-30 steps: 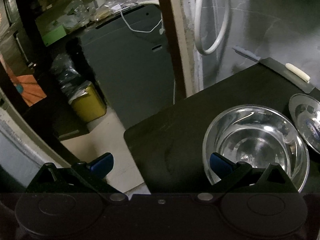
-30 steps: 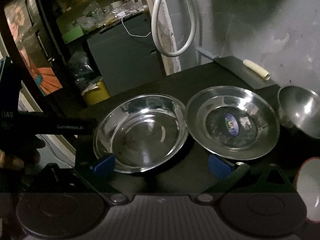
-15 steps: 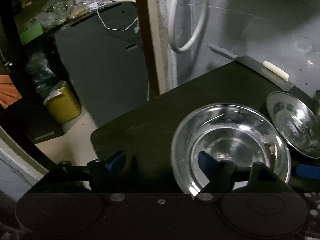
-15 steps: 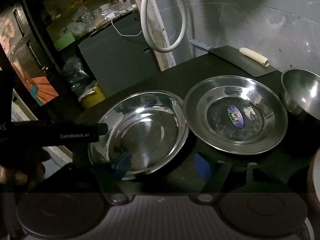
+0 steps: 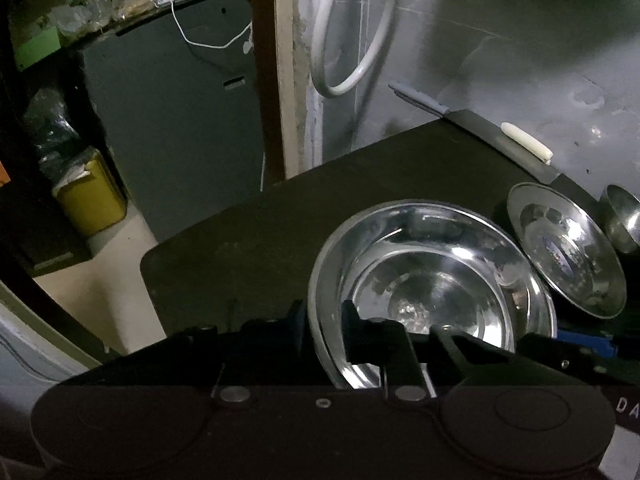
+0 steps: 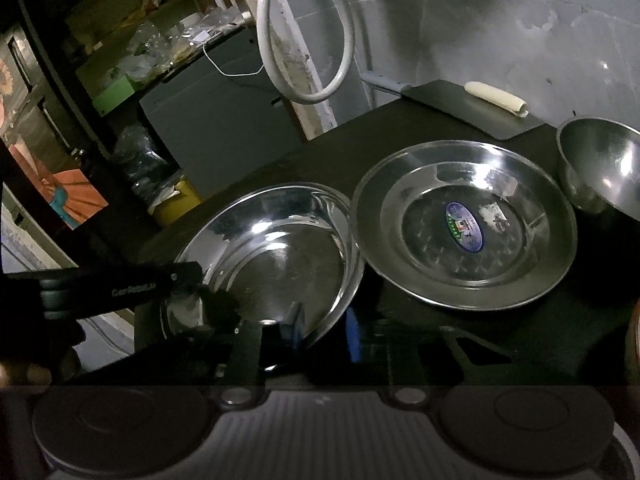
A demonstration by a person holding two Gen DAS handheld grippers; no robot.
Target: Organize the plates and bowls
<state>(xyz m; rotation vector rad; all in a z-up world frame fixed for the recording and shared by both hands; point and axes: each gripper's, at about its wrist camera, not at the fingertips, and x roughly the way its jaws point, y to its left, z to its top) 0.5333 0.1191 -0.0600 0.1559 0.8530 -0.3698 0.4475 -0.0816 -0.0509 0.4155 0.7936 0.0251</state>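
A deep steel plate (image 5: 432, 280) (image 6: 276, 256) sits at the left end of the dark table (image 5: 240, 248). My left gripper (image 5: 324, 320) straddles its left rim, jaws closing, pads against the rim. The right wrist view shows one of its fingers (image 6: 222, 304) inside the plate. My right gripper (image 6: 320, 328) is closing on the near right rim, one blue pad on each side. To the right lie a second steel plate (image 6: 464, 224) (image 5: 568, 252) with an oval sticker and a steel bowl (image 6: 604, 168) (image 5: 624, 220).
A dark board (image 6: 460, 108) with a pale stick (image 6: 496, 100) lies at the table's back by the wall. A white hose (image 6: 304, 40) hangs above. Beyond the table's left edge are a grey cabinet (image 5: 172, 140) and a yellow bin (image 5: 92, 200) on the floor.
Both grippers went from wide open to nearly closed on the deep plate's rim. The left swung right onto the left rim; the right dropped slightly toward the near rim.
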